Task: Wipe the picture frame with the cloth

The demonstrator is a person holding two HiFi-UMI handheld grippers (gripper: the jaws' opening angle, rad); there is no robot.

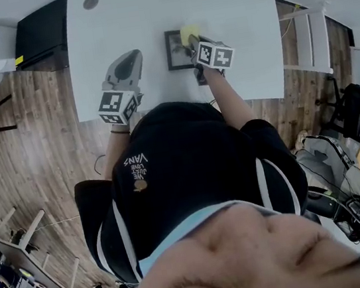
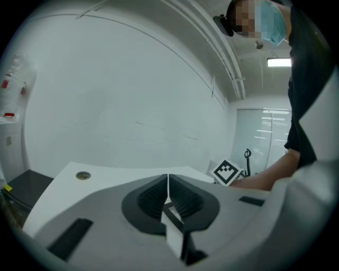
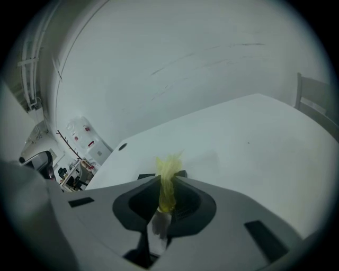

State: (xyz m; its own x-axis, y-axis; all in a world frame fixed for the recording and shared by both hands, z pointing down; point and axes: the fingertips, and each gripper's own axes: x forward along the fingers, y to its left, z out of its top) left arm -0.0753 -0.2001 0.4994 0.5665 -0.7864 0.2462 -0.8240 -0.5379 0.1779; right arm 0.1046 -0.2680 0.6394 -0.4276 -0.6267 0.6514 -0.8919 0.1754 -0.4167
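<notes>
On the white desk [image 1: 148, 17], the dark picture frame [image 1: 176, 52] lies flat. At its far right corner, the right tongs [image 1: 195, 42] pinch the yellow cloth [image 1: 188, 33]. To the frame's left, the left tongs [image 1: 126, 65] are pressed together with nothing between them.

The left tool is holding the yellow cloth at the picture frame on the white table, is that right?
No, the right tool holds the yellow cloth, as the right gripper view shows; the left tool is shut and empty. The cloth is indeed at the picture frame on the white table.
</notes>
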